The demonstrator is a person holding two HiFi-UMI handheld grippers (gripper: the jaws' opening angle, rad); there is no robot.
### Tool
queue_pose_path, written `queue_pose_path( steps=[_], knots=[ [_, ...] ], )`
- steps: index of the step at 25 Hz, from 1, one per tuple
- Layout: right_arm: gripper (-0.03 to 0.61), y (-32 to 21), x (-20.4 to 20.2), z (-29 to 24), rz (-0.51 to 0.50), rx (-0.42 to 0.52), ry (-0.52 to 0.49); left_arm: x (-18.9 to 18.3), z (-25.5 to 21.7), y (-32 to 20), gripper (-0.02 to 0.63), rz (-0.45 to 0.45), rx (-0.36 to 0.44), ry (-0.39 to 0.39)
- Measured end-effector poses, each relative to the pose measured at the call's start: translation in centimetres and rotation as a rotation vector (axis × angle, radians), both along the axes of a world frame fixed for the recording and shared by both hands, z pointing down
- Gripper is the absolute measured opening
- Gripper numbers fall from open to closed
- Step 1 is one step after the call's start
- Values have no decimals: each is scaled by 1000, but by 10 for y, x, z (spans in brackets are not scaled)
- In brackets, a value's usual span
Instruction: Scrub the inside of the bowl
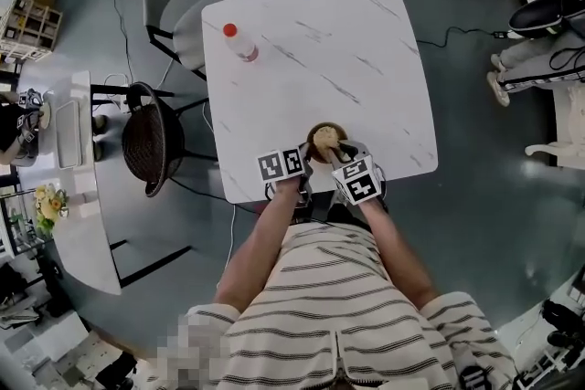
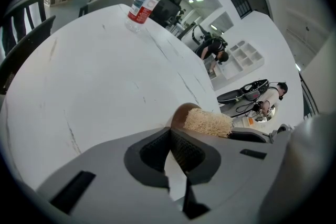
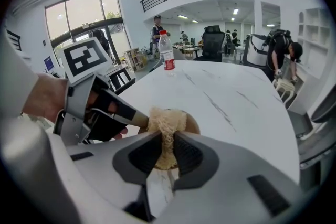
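Observation:
A small brown wooden bowl (image 1: 324, 131) stands near the front edge of the white marble table (image 1: 320, 41). My left gripper (image 1: 304, 158) is shut on the bowl's left rim; its own view shows the rim (image 2: 181, 115) just past the closed jaws (image 2: 170, 131). My right gripper (image 3: 166, 139) is shut on a pale straw-coloured loofah scrubber (image 3: 165, 123), which sits down inside the bowl (image 3: 193, 124). From the left gripper view the scrubber (image 2: 207, 121) pokes above the rim. Most of the bowl's inside is hidden by the scrubber.
A clear plastic water bottle (image 1: 240, 41) with a red cap stands at the table's far left corner. A dark wicker chair (image 1: 151, 142) and a grey chair (image 1: 178, 0) stand to the table's left. People and desks are in the background.

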State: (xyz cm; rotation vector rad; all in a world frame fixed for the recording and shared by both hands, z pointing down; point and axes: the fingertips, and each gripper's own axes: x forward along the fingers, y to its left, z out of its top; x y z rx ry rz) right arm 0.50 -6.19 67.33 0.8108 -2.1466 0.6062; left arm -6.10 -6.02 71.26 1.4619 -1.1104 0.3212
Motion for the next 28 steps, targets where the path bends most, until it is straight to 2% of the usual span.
queue_pose_path(
  steps=[10, 21, 28],
  knots=[
    [77, -17, 13, 2, 40, 27, 24, 1, 1, -1, 8, 1, 1, -1],
    [77, -29, 6, 4, 66, 53, 8, 4, -1, 0, 8, 12, 4, 10],
    [77, -32, -5, 2, 47, 60, -1, 5, -1, -2, 8, -1, -5, 24]
  ],
)
